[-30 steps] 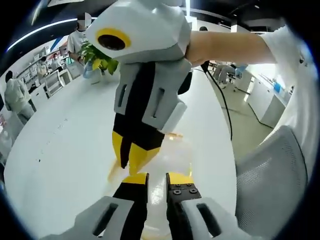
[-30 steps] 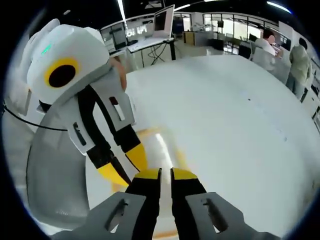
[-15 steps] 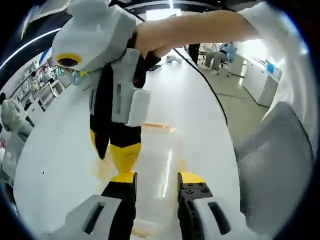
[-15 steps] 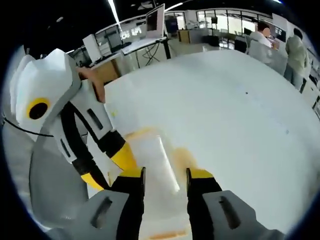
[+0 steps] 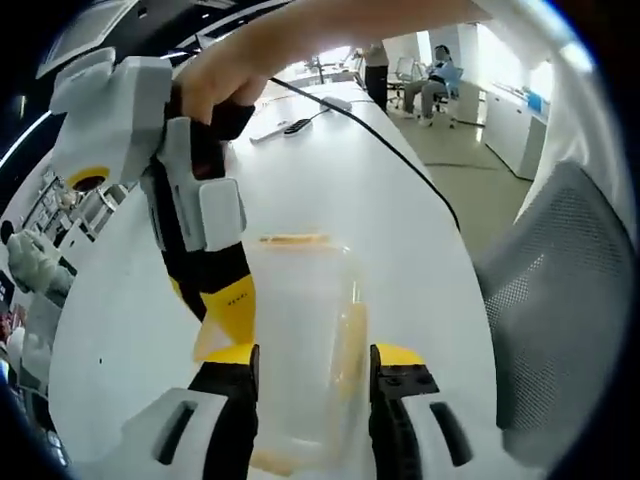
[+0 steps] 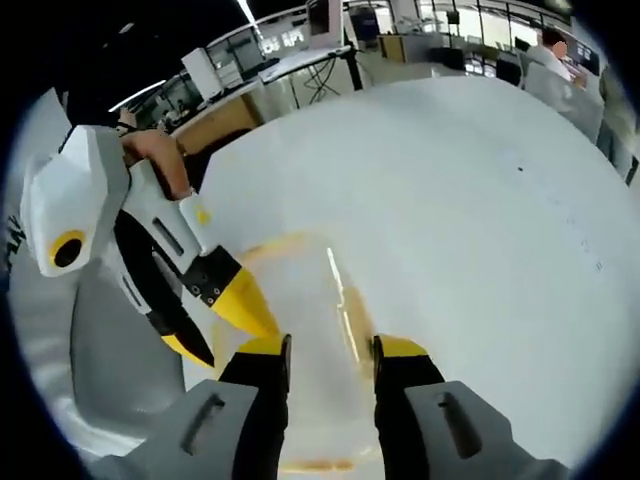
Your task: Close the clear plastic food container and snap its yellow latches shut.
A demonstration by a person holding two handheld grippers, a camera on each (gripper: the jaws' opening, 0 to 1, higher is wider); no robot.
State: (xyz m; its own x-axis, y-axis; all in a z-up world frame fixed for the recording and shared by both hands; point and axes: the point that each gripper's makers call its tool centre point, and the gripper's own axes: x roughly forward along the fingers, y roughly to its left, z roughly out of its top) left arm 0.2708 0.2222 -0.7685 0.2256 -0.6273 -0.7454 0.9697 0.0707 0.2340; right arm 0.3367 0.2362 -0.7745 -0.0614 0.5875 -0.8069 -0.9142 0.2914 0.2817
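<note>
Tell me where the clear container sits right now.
In the left gripper view, the clear container lies on the white table, between the left claw's open jaws, the right claw beside it.

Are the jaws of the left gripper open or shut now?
Open. The left gripper has a wide gap between its jaws, with the clear container showing between them.

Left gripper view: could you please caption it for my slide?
Open left gripper straddles the clear container; right gripper alongside.

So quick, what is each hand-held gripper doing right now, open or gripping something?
Left hand-held gripper: open, jaws either side of the clear container, not clamping it.
Right hand-held gripper: open, holding nothing, jaws over the container.
</note>
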